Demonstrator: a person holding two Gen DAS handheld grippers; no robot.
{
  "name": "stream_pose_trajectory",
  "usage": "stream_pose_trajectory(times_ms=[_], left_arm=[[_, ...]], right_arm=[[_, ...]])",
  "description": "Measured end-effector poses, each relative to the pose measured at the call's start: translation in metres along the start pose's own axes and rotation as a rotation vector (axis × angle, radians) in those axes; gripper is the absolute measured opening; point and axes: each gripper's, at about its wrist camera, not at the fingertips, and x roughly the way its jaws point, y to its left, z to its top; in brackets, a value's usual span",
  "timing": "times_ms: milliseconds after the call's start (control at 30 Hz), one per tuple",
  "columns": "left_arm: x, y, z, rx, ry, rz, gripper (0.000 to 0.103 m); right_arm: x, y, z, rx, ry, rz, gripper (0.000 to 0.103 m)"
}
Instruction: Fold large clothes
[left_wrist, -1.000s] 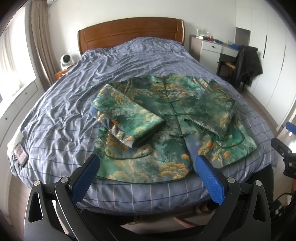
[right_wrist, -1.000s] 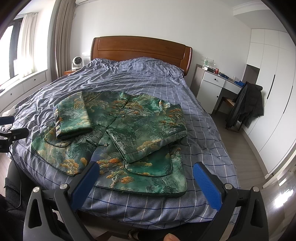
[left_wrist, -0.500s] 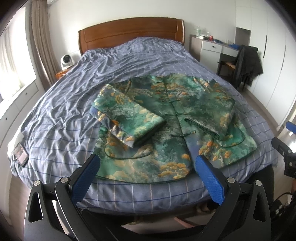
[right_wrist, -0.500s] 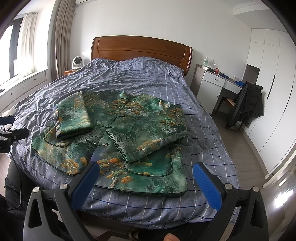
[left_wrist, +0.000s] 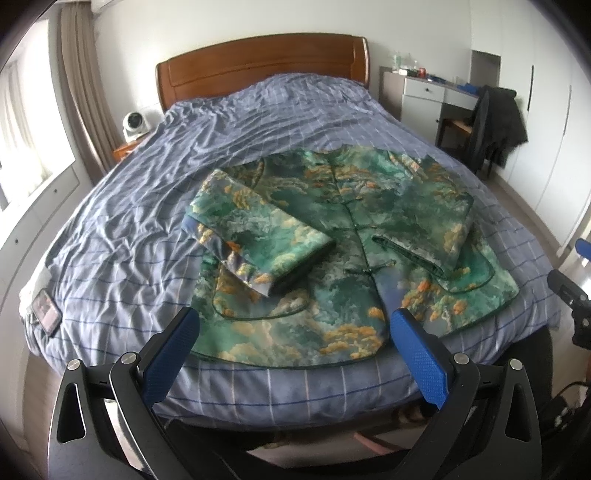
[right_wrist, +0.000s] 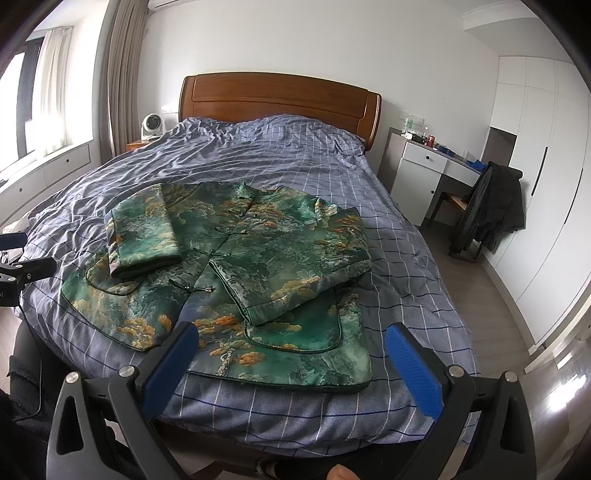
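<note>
Hardly any motion since a second ago: both views framed as before, jacket undisturbed. Lying flat, front up, on the bed (left_wrist: 110, 206) near its foot edge: the green brocade jacket (left_wrist: 332, 236), both sleeves already crossed in over the chest.

Left claw (left_wrist: 293, 350) spread wide, empty, hovering above the hem's left half, not touching cloth. Left sleeve (left_wrist: 258, 240) folded in, cuff pointing toward the middle closure. Right sleeve (right_wrist: 291, 273) likewise folded in, cuff lying over the lower pocket piping. Right claw (right_wrist: 286, 360) also wide and empty, poised over the hem's right half.

Next step probably a lengthwise fold, hem up toward collar. Best done by pinching the hem at both corners at once, each claw biting through front and back layers together. Lift evenly, carry over the sleeves without dragging them, lay hem just short of the collar. Thick quilted fabric likely to spring back; worth pressing the crease afterward.
</note>
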Motion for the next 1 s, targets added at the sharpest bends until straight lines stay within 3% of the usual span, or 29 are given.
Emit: stream_pose_trajectory(times_ms=[600, 1000], left_arm=[[-0.002, 0.011, 0.027, -0.014, -0.078, 0.043, 0.103], [0.004, 0.011, 0.026, -0.023, -0.061, 0.046, 0.103]], right_arm=[[0.006, -0.001, 0.03, -0.05, -0.078, 0.008, 0.103], [0.012, -0.003, 0.035, -0.015, -0.093, 0.055, 0.103]])
